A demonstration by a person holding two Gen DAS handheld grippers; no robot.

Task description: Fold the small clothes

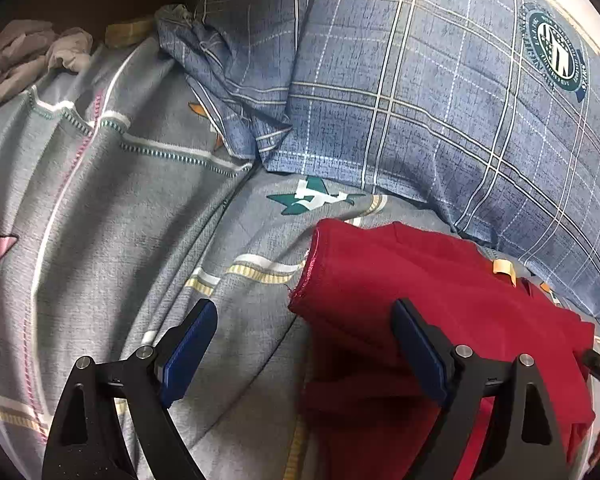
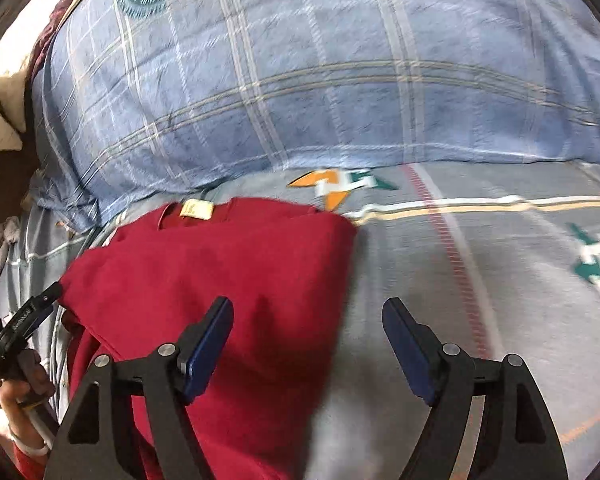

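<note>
A dark red cotton garment (image 1: 440,320) lies spread on the bed, on a grey patterned bedsheet (image 1: 140,240) printed with stars and stripes. Its neck opening with a pale yellow label (image 2: 197,210) points toward the blue plaid quilt (image 1: 420,80), which is bunched up just beyond the garment and touches its far edge. The left tongs (image 1: 302,344) hang wide apart over the garment's hemmed left edge, one blue pad (image 1: 420,352) above the red cloth and the other above bare sheet, gripping nothing. The right tongs (image 2: 308,344) also stand wide, straddling the garment's right edge, empty. To the far left of the garment, a crumpled pale pink cloth (image 1: 24,56) sits at the sheet's edge.
</note>
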